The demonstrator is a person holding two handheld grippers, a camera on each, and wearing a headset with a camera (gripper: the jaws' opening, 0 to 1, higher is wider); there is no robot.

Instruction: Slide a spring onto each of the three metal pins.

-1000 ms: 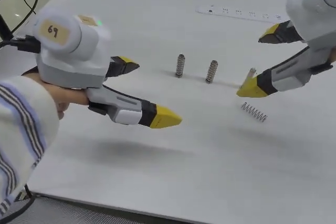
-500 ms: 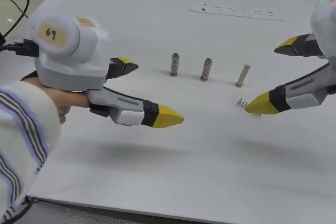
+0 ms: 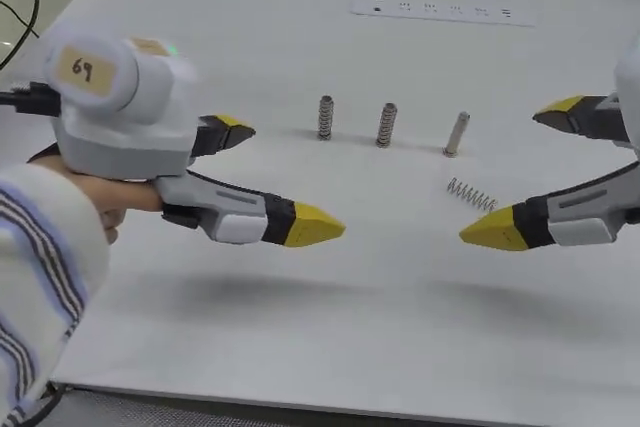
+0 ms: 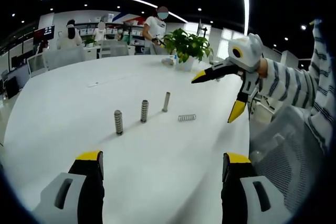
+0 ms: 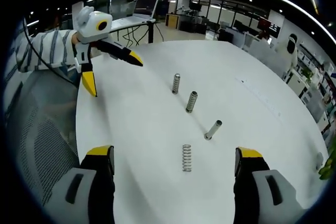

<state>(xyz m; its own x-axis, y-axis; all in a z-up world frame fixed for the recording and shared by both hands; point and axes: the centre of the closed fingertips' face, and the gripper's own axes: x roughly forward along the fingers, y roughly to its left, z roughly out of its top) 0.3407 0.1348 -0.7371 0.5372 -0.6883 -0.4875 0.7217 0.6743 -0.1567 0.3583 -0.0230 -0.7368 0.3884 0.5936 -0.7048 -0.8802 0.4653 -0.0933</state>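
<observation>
The left gripper stood with its jaws spread wide and nothing between them, held in a hand with a striped sleeve above the white table. The right gripper faced it from the other side, its jaws just as wide and also empty.

Nearest the right gripper, the loose spring lay flat on the table just ahead of its lower yellow tip, without touching it. In the right gripper view the spring sat midway between the two jaws and a little ahead of them.

Just beyond the spring stood the bare pin, upright, apart from the spring and a little toward that gripper's right jaw. Farther along the same row, toward the left gripper, stood the middle pin and then the end pin, each with a spring already around it. The end pin was the one nearest the left gripper's upper tip, though well apart from it.

Far past the row, beyond both grippers, a white power strip lay on the table.
</observation>
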